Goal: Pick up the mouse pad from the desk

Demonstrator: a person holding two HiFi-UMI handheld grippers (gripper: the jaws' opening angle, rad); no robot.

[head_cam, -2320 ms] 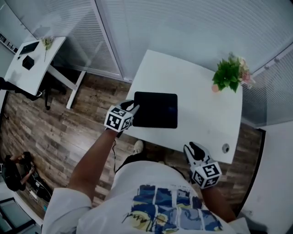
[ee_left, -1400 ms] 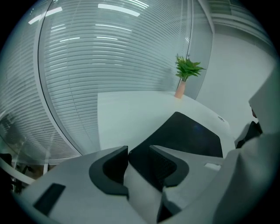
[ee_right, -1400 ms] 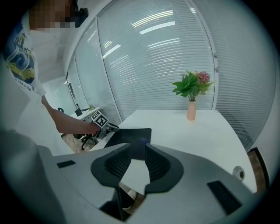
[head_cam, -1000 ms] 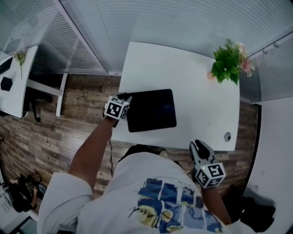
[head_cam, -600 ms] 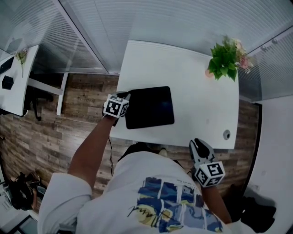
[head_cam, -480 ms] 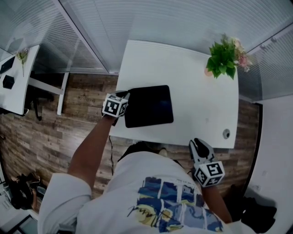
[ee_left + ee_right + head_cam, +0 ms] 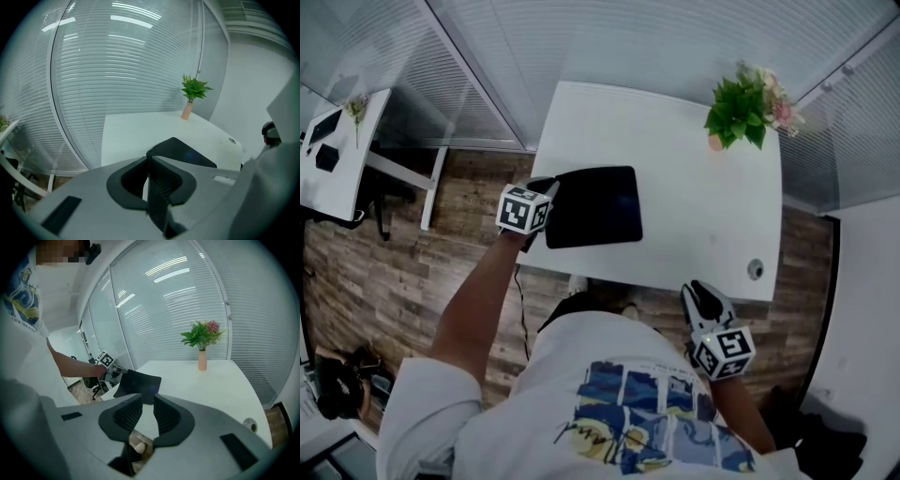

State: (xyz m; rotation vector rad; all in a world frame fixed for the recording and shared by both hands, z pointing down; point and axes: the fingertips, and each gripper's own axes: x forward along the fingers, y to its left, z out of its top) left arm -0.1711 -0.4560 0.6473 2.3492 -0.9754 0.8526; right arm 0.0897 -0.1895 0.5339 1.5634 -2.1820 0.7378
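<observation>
Your left gripper (image 7: 548,187), jaws just closed further on the mouse pad (image 7: 593,206), covers the pad's left edge in the head view. In its own view the jaws hide the pad's near corner. The side desk (image 7: 352,178) is cut off at the left edge, and its dark items (image 7: 326,157) are too small to name.

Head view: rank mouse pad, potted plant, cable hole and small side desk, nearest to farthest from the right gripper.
From the right gripper, whose jaws have just been closing with nothing between them:
1. cable hole, just ahead, near right corner of the desk.
2. mouse pad, desk's left side.
3. potted plant, far right corner.
4. small side desk, far left, across the floor.
</observation>
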